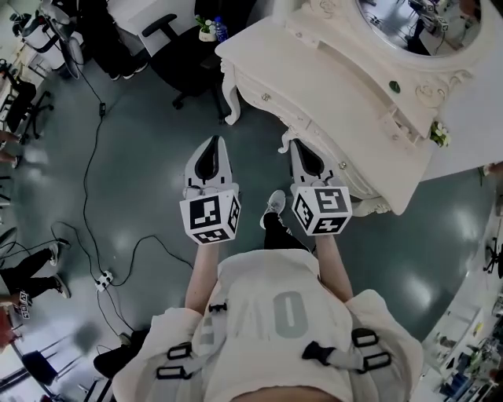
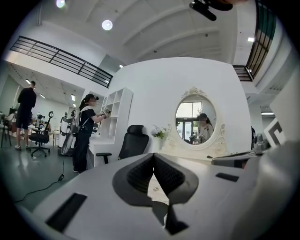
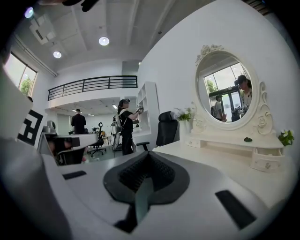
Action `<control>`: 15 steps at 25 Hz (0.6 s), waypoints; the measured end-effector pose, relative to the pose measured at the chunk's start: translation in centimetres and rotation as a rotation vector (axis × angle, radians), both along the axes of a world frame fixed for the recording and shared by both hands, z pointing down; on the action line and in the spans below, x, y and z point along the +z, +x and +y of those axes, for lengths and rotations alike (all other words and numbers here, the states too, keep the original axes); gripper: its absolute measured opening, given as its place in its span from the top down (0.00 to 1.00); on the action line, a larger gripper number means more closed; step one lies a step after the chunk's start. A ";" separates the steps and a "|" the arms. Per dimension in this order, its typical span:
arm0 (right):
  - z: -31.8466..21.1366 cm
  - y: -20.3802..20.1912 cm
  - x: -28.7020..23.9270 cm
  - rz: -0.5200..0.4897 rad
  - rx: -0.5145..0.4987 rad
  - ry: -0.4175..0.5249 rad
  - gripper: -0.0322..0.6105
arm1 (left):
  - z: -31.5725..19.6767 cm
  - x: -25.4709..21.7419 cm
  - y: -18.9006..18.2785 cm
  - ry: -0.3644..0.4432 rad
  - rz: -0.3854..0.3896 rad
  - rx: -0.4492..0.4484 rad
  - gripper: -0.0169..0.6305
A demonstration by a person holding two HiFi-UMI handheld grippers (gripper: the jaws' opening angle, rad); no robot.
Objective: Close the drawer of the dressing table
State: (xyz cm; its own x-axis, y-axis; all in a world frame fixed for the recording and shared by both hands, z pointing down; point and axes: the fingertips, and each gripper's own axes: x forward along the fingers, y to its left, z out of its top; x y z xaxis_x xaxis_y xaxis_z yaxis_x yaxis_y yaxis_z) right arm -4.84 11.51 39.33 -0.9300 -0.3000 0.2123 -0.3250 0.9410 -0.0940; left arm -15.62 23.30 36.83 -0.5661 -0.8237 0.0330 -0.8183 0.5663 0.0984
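The cream dressing table (image 1: 314, 71) with its oval mirror (image 1: 416, 23) stands ahead of me to the right. Its front (image 1: 334, 157), with small round knobs, runs under the top edge; I cannot tell whether a drawer stands out there. My right gripper (image 1: 297, 145) is shut and empty, with its tip close to that front. Beside it my left gripper (image 1: 212, 141) is over the floor, also shut and empty. In the left gripper view the gripper (image 2: 153, 155) points toward the table and mirror (image 2: 196, 116). The right gripper (image 3: 147, 153) looks along the tabletop (image 3: 220, 164).
A black office chair (image 1: 169, 47) stands at the table's left end. Cables (image 1: 94, 157) and a power strip (image 1: 104, 279) lie on the floor at the left. On the table are a small green thing (image 1: 394, 87) and flowers (image 1: 438, 135). People stand by shelves (image 2: 86, 126) in the background.
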 end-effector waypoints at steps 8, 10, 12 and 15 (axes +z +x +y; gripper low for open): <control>-9.1 -6.4 -0.7 0.014 -0.020 -0.003 0.94 | -10.2 -0.4 -5.0 0.006 0.022 0.069 0.95; -11.3 -7.5 -0.8 0.015 -0.016 -0.010 0.94 | -12.8 -0.3 -6.1 0.004 0.020 0.074 0.95; -13.7 -8.5 -0.7 0.018 -0.007 -0.015 0.94 | -15.4 -0.3 -7.1 0.004 0.015 0.085 0.95; -17.0 -9.8 -0.5 0.024 0.005 -0.014 0.94 | -19.1 -0.2 -8.4 -0.003 0.000 0.099 0.95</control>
State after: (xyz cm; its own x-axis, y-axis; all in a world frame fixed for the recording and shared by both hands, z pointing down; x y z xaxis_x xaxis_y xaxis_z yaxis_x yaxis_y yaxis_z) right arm -14.63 -5.50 38.88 -0.9230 -0.3017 0.2387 -0.3323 0.9379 -0.0997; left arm -24.04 4.24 36.65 -0.4818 -0.8755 0.0356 -0.8703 0.4829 0.0970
